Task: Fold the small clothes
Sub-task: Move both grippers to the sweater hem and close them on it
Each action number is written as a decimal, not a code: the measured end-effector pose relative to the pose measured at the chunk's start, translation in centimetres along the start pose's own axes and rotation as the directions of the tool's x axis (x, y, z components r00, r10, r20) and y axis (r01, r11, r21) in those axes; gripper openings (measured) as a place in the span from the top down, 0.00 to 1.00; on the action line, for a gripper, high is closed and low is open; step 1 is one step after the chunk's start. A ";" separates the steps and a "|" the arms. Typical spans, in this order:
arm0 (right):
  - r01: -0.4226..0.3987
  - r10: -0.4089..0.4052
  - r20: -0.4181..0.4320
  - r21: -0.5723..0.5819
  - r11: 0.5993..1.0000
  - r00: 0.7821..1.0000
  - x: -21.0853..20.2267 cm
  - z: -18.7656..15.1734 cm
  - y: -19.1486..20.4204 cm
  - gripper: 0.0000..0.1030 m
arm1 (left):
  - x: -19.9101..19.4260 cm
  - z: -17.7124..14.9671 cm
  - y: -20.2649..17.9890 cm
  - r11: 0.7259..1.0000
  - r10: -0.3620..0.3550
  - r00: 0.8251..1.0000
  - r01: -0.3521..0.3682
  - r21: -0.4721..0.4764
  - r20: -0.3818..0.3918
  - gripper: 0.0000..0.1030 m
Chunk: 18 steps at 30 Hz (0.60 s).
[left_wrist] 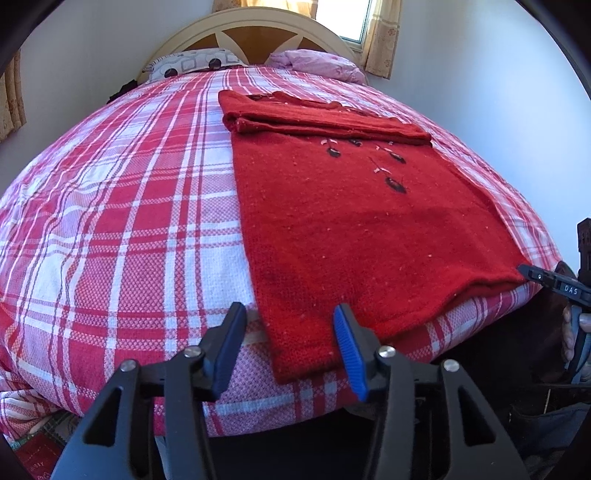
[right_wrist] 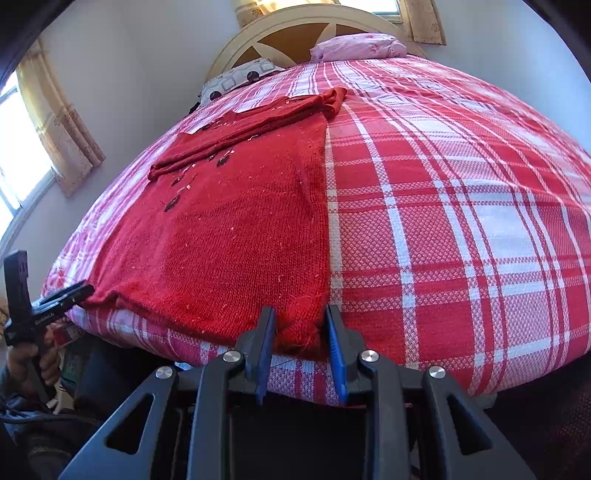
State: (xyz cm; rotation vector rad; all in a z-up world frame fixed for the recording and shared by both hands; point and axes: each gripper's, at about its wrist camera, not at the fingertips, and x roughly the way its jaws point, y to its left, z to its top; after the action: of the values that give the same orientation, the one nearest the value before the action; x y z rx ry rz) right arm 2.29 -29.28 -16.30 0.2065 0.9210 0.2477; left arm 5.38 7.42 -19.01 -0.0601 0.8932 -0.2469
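A red knitted sweater (left_wrist: 354, 221) with small black flower stitching lies flat on the red-and-white checked bedspread (left_wrist: 129, 221), its sleeves folded across the top. My left gripper (left_wrist: 288, 309) stands open at the near hem. The sweater's lower left corner lies between its blue pads (left_wrist: 349, 343), which do not press on it. In the right wrist view my right gripper (right_wrist: 300, 320) is shut on the bunched other hem corner of the sweater (right_wrist: 229, 243). The same view shows the left gripper (right_wrist: 83, 290) at the far hem corner. The right gripper (left_wrist: 528, 271) shows at the edge of the left wrist view.
A patterned pillow (left_wrist: 192, 64) and a pink pillow (left_wrist: 317, 62) lie by the cream headboard (left_wrist: 258, 26). Behind it are a window and curtains (left_wrist: 380, 37). White walls flank the bed. The mattress edge drops off just below the hem. A hand (right_wrist: 44, 365) holds the left gripper's handle.
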 end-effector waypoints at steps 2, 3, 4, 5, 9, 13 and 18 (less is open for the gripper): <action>-0.018 0.018 0.006 0.023 1.000 1.000 -0.1 0.0 -0.4 0.78 | 0.0 0.0 0.0 1.000 0.003 1.000 -0.003 0.002 0.002 0.56; -0.015 0.014 0.007 0.026 1.000 1.000 -0.1 0.0 -0.5 0.82 | -0.1 -0.1 0.0 1.000 0.001 1.000 -0.001 0.005 0.003 0.65; -0.019 0.019 0.008 0.027 0.999 1.000 -0.1 0.0 -0.7 0.88 | -0.2 -0.1 0.0 1.000 -0.004 1.000 0.004 0.005 0.004 0.84; -0.029 0.029 0.011 0.032 0.999 1.000 -0.2 0.0 -0.8 0.90 | -0.3 -0.1 0.1 1.000 -0.022 1.000 0.022 0.001 0.005 0.92; -0.024 0.024 0.018 0.010 1.000 1.000 -0.3 -0.1 -0.2 0.92 | -0.4 -0.1 0.2 0.999 -0.048 0.999 0.048 -0.010 0.001 0.92; -0.028 0.027 0.018 0.007 1.000 0.999 -0.3 -0.2 -0.1 0.92 | -0.2 0.1 0.6 0.997 -0.063 0.998 0.063 -0.037 -0.005 0.90; -0.102 0.101 0.066 0.009 0.995 0.993 -1.5 0.2 0.0 0.93 | -0.7 0.2 0.5 0.994 -0.104 0.994 0.105 -0.039 0.018 0.93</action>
State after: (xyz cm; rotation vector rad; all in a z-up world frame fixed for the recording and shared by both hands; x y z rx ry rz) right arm 1.53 -29.70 -15.02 0.2718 0.8478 0.3278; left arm 5.19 8.11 -18.40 -0.1465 0.8801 -0.3257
